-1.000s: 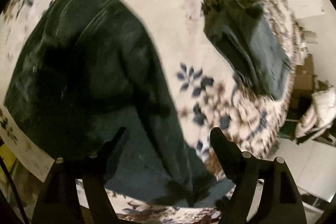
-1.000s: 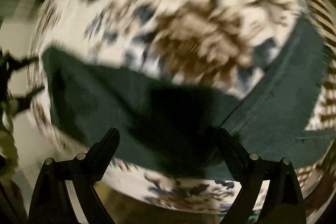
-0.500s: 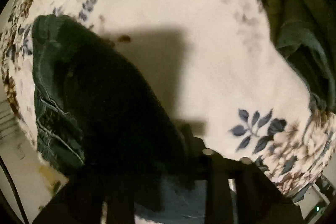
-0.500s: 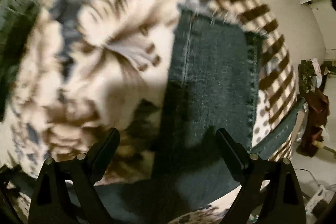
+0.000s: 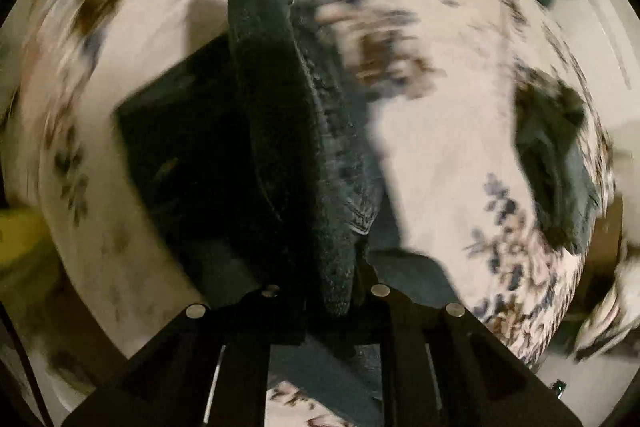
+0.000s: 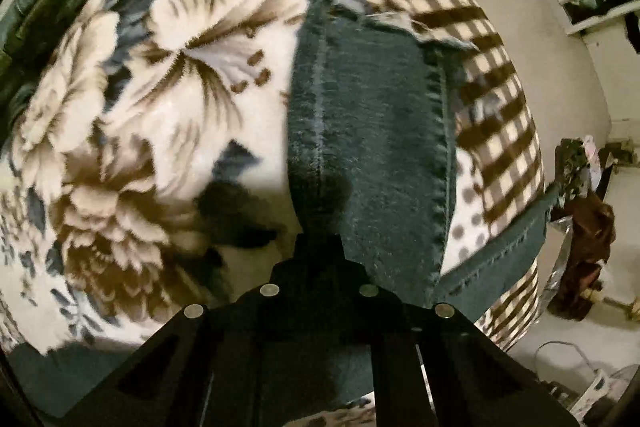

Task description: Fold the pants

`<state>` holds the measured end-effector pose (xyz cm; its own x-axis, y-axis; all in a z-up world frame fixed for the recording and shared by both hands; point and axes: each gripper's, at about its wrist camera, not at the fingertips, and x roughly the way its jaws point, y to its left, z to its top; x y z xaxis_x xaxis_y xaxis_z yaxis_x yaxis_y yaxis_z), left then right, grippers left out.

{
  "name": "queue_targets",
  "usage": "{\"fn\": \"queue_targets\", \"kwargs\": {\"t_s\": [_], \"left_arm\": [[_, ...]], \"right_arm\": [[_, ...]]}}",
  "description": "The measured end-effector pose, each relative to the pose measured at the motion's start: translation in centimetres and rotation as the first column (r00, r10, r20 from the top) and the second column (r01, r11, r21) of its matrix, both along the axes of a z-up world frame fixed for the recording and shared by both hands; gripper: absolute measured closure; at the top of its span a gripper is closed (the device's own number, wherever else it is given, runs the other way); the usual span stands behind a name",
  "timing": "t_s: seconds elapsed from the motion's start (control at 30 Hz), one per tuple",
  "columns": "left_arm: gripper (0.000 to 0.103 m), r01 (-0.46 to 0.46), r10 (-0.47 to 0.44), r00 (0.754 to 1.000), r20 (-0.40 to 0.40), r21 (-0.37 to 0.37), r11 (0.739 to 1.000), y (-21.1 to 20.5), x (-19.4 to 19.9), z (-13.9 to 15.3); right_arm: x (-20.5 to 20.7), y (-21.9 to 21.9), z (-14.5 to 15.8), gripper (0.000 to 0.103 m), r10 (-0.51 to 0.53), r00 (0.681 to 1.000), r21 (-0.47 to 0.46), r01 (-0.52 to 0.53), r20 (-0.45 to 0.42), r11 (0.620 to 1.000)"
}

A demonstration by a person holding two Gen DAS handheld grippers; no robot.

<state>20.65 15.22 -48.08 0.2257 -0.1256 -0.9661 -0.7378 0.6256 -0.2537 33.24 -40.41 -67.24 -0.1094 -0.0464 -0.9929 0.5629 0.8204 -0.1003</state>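
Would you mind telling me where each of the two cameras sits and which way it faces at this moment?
Left wrist: on the left gripper, looking along its fingers down at the lifted jeans over the floral blanket; jaws shut on denim.
Right wrist: on the right gripper, facing down at a jeans leg with a frayed hem; jaws shut on it.
Shared: the same jeans and blanket.

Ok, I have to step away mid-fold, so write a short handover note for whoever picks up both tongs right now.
Left tongs: shut on a bunched fold of the dark jeans, lifted over the floral blanket.
Right tongs: shut on the jeans' leg near its hem, over the blanket's checked border.
Done: both ends gripped.
Left: bring the ends together, lay flat, finish folding.
A second dark garment lies apart on the blanket; leave it.
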Motion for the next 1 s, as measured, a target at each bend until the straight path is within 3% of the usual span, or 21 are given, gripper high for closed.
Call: {"fn": "queue_targets", "kwargs": {"t_s": [0.13, 0.2, 0.23, 0.3, 0.33, 0.37, 0.43, 0.57, 0.63, 0.77, 0.8, 0.83, 0.87, 0.93, 0.97, 1.0], "left_arm": [[0.088, -0.081, 0.079, 0.996, -0.041, -0.067, 0.994, 0.3, -3.0, -4.3], [0.081, -0.099, 0.094, 0.993, -0.069, -0.079, 0.992, 0.4, -4.3, -5.1], [0.081, -0.102, 0.096, 0.993, -0.067, -0.086, 0.991, 0.4, -4.9, -5.1], [0.070, -0.055, 0.050, 0.996, -0.080, -0.067, 0.996, 0.0, -5.2, -4.6], [0.066, -0.022, 0.017, 0.996, -0.091, -0.055, 0.998, -0.4, -5.1, -4.1], [0.057, 0.005, -0.008, 0.996, -0.089, -0.045, 0.999, -0.7, -5.1, -3.6], [0.041, 0.078, -0.077, 0.994, -0.082, 0.010, 0.997, -1.9, -4.9, -2.0], [0.022, 0.258, -0.258, 0.966, -0.015, 0.130, 0.957, -5.6, -3.6, 1.9], [0.018, 0.346, -0.355, 0.934, 0.035, 0.154, 0.925, -8.3, -2.6, 3.3], [0.018, 0.471, -0.482, 0.873, 0.074, 0.126, 0.873, -12.6, -1.8, 3.3], [0.018, 0.496, -0.505, 0.860, 0.074, 0.115, 0.861, -13.5, -1.8, 3.0], [0.018, 0.521, -0.529, 0.846, 0.070, 0.106, 0.847, -14.9, -1.6, 2.6], [0.018, 0.537, -0.544, 0.836, 0.069, 0.103, 0.837, -15.8, -1.6, 2.3], [0.018, 0.570, -0.576, 0.816, 0.052, 0.103, 0.815, -17.5, -1.7, 1.5], [0.018, 0.587, -0.593, 0.804, 0.039, 0.098, 0.803, -18.7, -1.7, 0.8], [0.018, 0.601, -0.605, 0.796, 0.027, 0.092, 0.794, -19.4, -2.0, 0.4]], "right_arm": [[-2.0, 0.1, -0.5, 0.094, 0.021, 1.000, -0.008, -0.021, -0.014, 1.000], [-1.7, -0.4, -2.6, 0.081, 0.022, 0.999, 0.033, -0.021, -0.040, 0.999], [-1.8, -0.4, -3.1, 0.064, 0.022, 0.998, 0.046, -0.019, -0.057, 0.999], [-2.0, 0.0, -3.8, 0.061, 0.032, 0.997, 0.055, -0.028, -0.063, 0.998], [-2.0, 0.3, -3.9, 0.061, 0.043, 0.997, 0.047, -0.040, -0.062, 0.998], [-2.3, 0.7, -3.7, 0.069, 0.051, 0.998, 0.025, -0.050, -0.046, 0.998], [-2.8, 1.1, -2.6, 0.095, 0.032, 0.999, 0.023, -0.031, -0.012, 0.999], [-7.1, -0.4, 3.8, 0.096, -0.110, 0.978, 0.074, 0.098, 0.177, 0.992], [-9.6, -1.3, 6.6, 0.096, -0.160, 0.954, 0.083, 0.144, 0.253, 0.986], [-16.4, -5.1, 11.0, 0.096, -0.301, 0.837, 0.159, 0.256, 0.457, 0.953], [-18.9, -6.1, 10.6, 0.096, -0.339, 0.815, 0.164, 0.297, 0.470, 0.941], [-18.7, -8.1, 10.3, 0.095, -0.365, 0.810, 0.174, 0.321, 0.459, 0.931], [-20.3, -9.6, 8.1, 0.095, -0.423, 0.799, 0.227, 0.358, 0.428, 0.906], [-22.1, -11.6, 3.2, 0.088, -0.471, 0.824, 0.280, 0.393, 0.316, 0.876], [-23.6, -12.5, -0.1, 0.088, -0.521, 0.826, 0.338, 0.437, 0.216, 0.834], [-24.8, -13.1, -1.8, 0.088, -0.568, 0.803, 0.389, 0.472, 0.180, 0.791]]}}
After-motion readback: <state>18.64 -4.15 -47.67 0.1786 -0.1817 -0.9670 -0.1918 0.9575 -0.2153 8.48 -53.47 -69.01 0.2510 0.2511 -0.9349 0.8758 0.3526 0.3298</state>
